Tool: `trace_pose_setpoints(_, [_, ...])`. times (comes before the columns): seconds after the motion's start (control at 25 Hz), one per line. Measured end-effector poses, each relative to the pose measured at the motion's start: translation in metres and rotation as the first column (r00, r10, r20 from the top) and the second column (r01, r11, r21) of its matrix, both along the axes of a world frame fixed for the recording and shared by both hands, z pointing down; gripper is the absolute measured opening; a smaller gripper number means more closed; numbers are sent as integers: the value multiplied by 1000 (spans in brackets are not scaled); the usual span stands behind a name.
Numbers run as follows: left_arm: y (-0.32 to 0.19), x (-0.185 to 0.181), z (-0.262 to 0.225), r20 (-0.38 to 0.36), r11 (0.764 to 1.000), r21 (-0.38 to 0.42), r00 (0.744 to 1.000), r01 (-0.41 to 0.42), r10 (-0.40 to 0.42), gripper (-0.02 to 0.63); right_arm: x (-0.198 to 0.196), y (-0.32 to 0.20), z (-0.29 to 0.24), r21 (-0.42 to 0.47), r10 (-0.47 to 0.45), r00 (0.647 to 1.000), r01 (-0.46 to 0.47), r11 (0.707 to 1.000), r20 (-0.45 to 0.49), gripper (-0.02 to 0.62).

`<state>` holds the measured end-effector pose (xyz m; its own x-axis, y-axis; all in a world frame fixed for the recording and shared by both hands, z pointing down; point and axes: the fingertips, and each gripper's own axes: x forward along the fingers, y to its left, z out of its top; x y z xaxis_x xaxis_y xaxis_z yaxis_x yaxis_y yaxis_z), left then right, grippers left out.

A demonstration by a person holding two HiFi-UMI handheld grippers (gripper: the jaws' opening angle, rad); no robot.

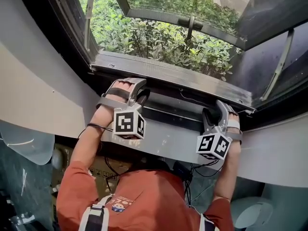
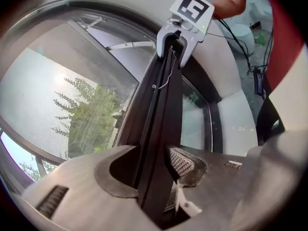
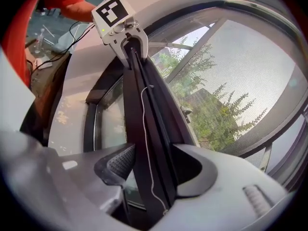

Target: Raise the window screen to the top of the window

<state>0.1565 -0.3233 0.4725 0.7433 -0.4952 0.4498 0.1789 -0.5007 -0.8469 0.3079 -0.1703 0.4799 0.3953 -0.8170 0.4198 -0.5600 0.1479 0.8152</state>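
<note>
Progress: no lift visible yet. The screen's bottom rail sits low by the sill, with the mesh spread beyond it. By my judgement the whole travel to the top remains.

The left gripper is clamped on the rail, bearing on both faces. The right gripper sits toward 4 o'clock along the rail. Its jaws stand wide with the rail between them, and the textured pad seems just off it.

In each gripper view the rail runs from the jaws toward 12 o'clock.
</note>
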Motion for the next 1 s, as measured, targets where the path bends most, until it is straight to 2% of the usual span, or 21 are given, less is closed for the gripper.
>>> trace_pose_setpoints(0.24, [4, -3, 3, 28, 1000, -27, 999, -15, 16, 166, -3, 3, 4, -1, -6, 1000, 6, 1000, 9, 252])
trace_pose_setpoints(0.44, [5, -5, 4, 34, 1000, 0, 999, -20, 20, 176, -3, 4, 4, 6, -15, 1000, 15, 1000, -7, 252])
trace_pose_setpoints(0.64, [3, -4, -4, 7, 1000, 7, 1000, -25, 25, 176, -2, 2, -5, 35, -22, 999, 23, 999, -32, 252])
trace_pose_setpoints(0.84, [2, -2, -31, -40, 998, 55, 999, -23, 26, 176, 0, 0, -31, 86, -22, 997, 28, 996, -75, 252])
trace_pose_setpoints(1.0, [1, -2, -44, -55, 996, 86, 998, -20, 25, 176, 2, -2, -44, 94, -23, 995, 32, 995, -100, 250])
